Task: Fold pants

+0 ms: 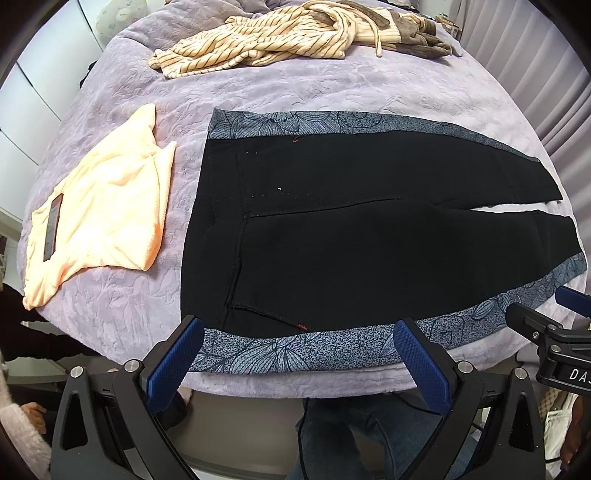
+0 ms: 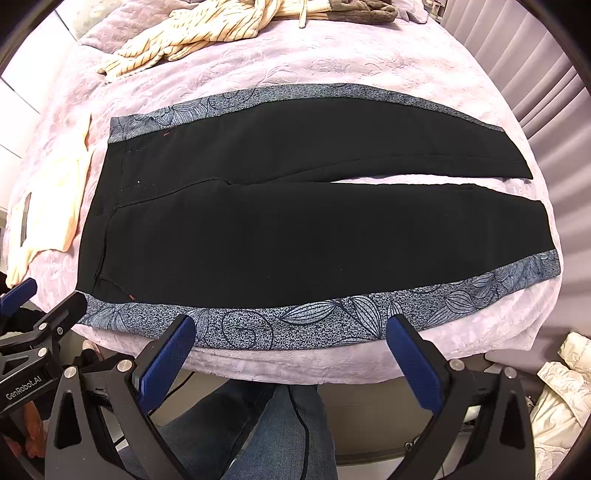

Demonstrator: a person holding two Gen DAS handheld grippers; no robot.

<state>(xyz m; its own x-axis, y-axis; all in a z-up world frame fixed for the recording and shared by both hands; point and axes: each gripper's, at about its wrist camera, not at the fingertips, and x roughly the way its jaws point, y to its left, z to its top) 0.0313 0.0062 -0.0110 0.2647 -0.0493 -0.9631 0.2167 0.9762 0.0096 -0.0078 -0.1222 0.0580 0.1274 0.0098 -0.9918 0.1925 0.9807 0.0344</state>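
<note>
— Jaws first: how do they stand?

— Spread wide on both. The left gripper (image 1: 297, 345) hangs over the near edge of the bed (image 1: 332, 92) with nothing between its blue pads (image 1: 173, 365). The right gripper (image 2: 290, 341) is the same, fingers apart and gripping nothing, just beside the left one.

— Where are the pants?

— The pants (image 2: 295, 221) lie flat on the lilac bedspread, waistband toward the left, both legs running to the right with a narrow gap between them. Their near patterned side stripe (image 2: 332, 321) sits right under the tips of both grippers; I cannot tell whether any finger touches it.

— Anything else on the bed?

— A peach garment (image 1: 107, 206) lies just left of the waistband, apart from it. A striped cream garment (image 1: 258, 40) and something brown (image 1: 417, 29) are heaped at the far side.
</note>
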